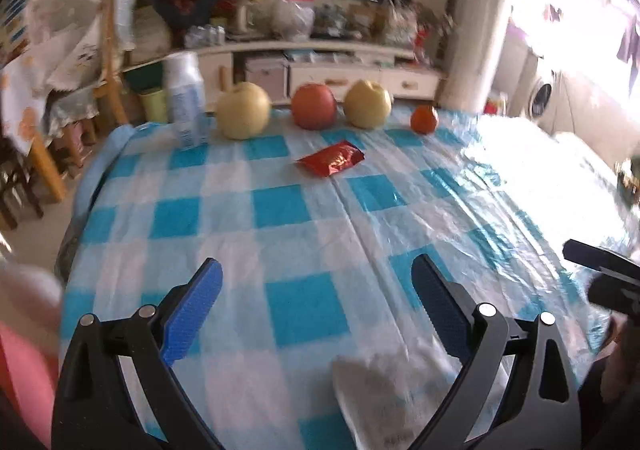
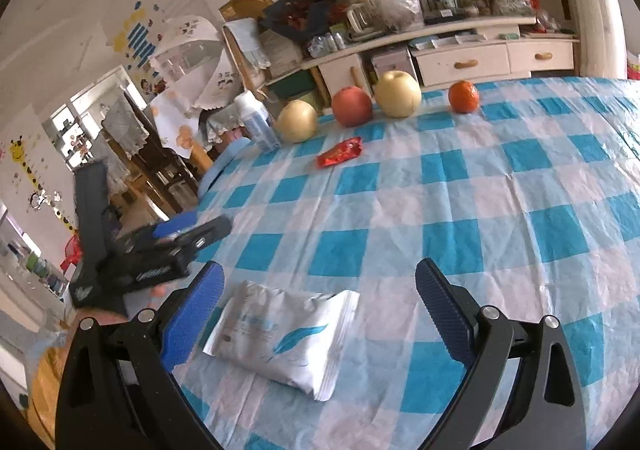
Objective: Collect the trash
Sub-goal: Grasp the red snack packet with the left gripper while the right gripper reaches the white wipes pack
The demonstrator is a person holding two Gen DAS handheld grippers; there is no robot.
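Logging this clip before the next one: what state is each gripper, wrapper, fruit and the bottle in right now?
Left gripper: open, holding nothing.
Right gripper: open, above the white packet.
White packet: flat on the cloth, not gripped.
Red wrapper: crumpled, lying untouched mid-table.
Bottle: upright, capped.
Pears, apple, orange: whole, lined up at the far edge.

White packet [image 1: 372, 398] blurred in left wrist view, lower end cut off by bottom edge, print unreadable. Bottle [image 1: 185, 100] label smeared, unreadable. Right gripper [image 1: 604, 278] cut off at right edge, fingertips hidden. Left gripper [image 2: 192, 234] motion-blurred in right wrist view. Far shelf clutter [image 1: 320, 22] too blurred to identify.
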